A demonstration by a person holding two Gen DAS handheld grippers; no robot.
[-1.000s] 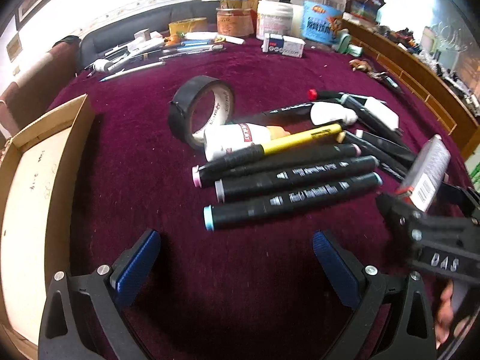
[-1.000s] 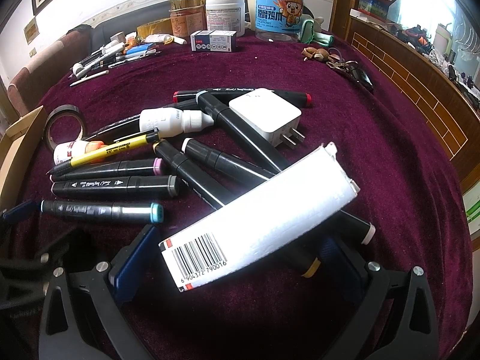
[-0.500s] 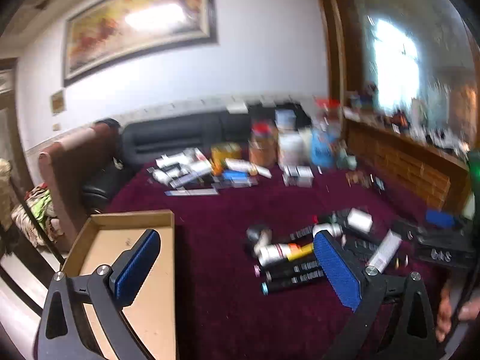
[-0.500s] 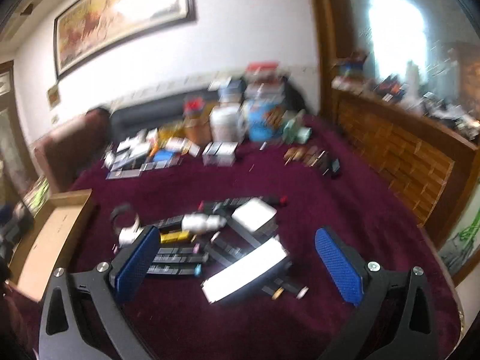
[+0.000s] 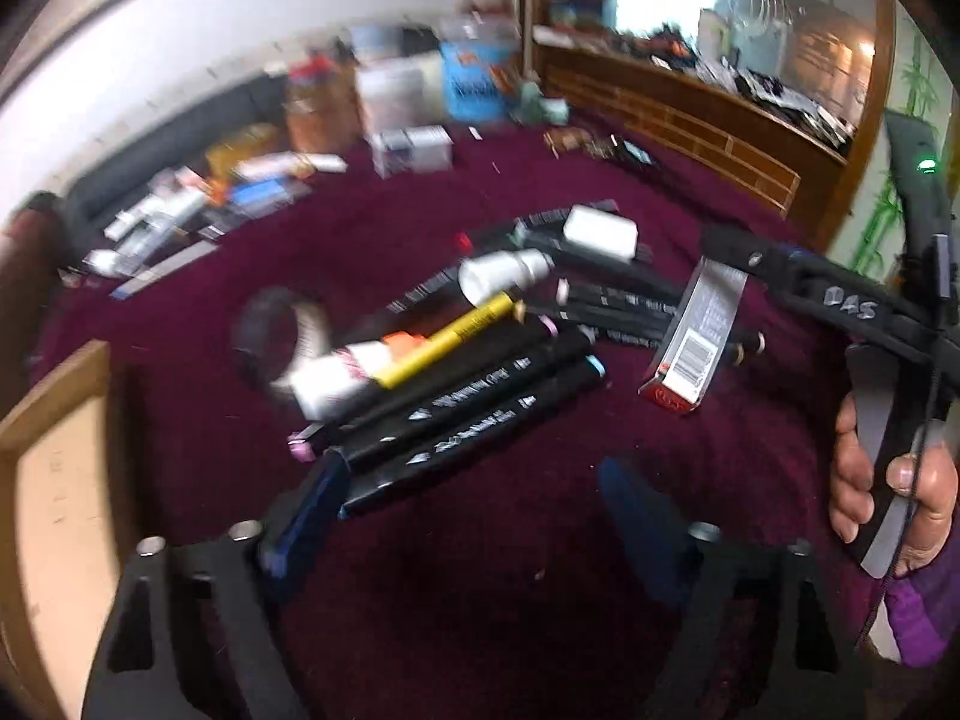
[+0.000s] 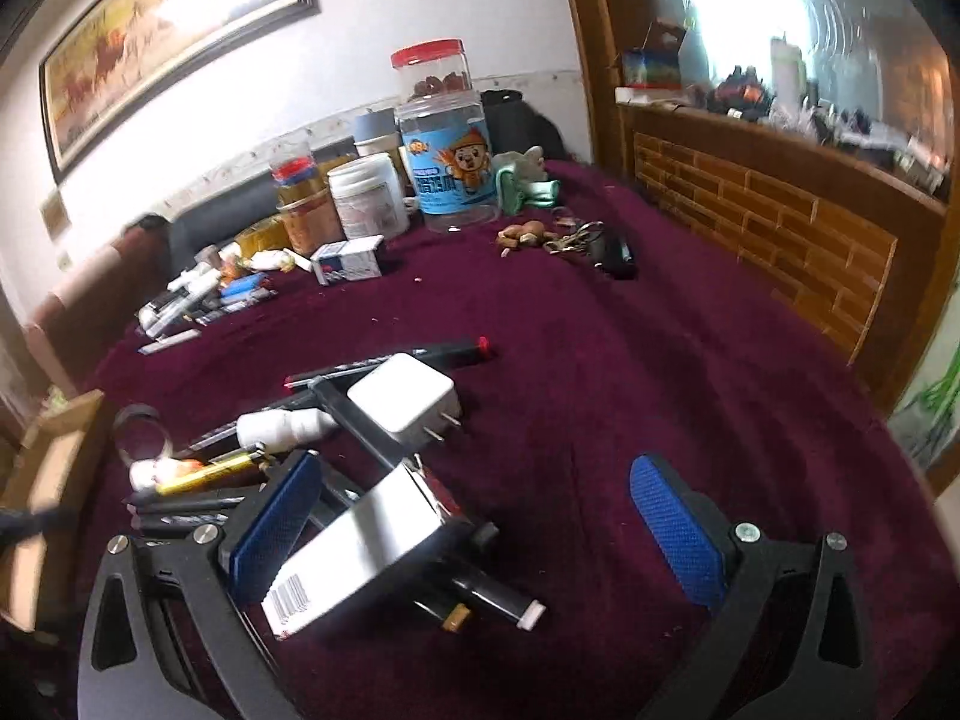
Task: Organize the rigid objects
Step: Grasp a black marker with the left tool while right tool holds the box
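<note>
A: Where's the pile, and what's easiest to take?

B: Middle of the maroon cloth counter [image 6: 660, 360]. Three fat black markers [image 5: 474, 414] lie side by side, just ahead of the left tongs [image 5: 474, 510]. Behind them: a yellow pen [image 5: 450, 336], a white glue bottle w/ orange cap [image 5: 336, 372], a white plug adapter [image 6: 402, 399].

A: Left tongs?

B: Have just been closing, but still gaping, nothing btwn the pads. View's blurry.

A: Right tongs [image 6: 480, 534]?

B: Wide apart too. The long white carton w/ barcode [image 6: 354, 558] lies partly btwn the pads, leaning on markers; the left pad looks right against it, the far pad is well clear. Not gripped.

A: How'd they handle?

B: Markers: stiff, light, round, so prob. roll; pinch mid-barrel, across the length. Carton: light thin card, I'd guess; it crushes if squeezed hard, so take the flat sides near mid-length. Adapter: hard, smooth, maybe slippery; grip the flat faces, avoid the prongs.

A: Where to?

B: Likely the open cardboard box [image 5: 54, 480] at the left edge.
</note>
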